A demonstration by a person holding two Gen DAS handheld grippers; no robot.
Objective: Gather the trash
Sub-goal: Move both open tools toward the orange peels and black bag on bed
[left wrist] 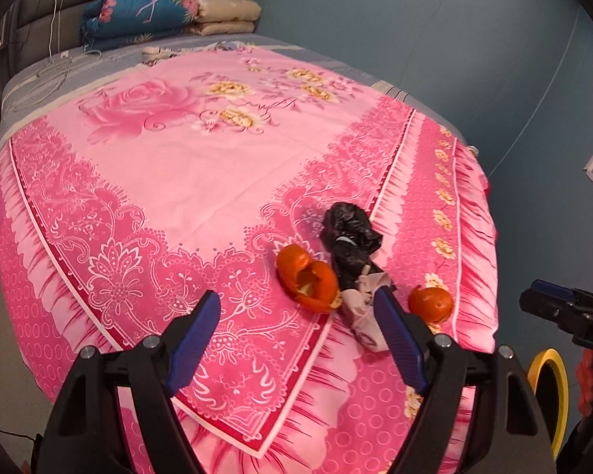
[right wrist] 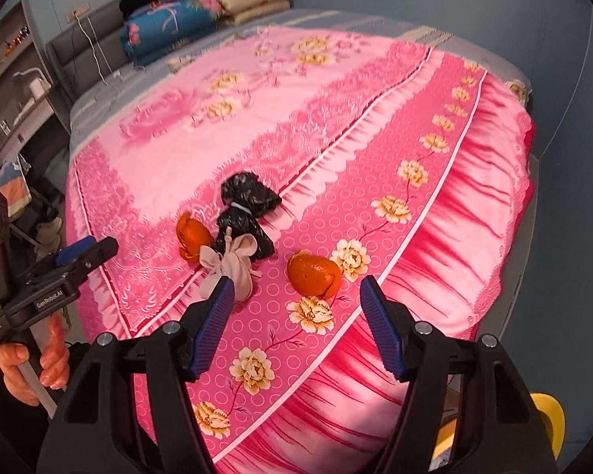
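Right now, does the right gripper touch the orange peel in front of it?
Apart. The right wrist view shows the right gripper open, with pink bedspread visible between its fingertips and the orange peel.

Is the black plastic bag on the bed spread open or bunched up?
Bunched up. The black plastic bag lies crumpled on the pink bedspread, cinched around its middle by a pale band, with no open mouth showing in either wrist view.
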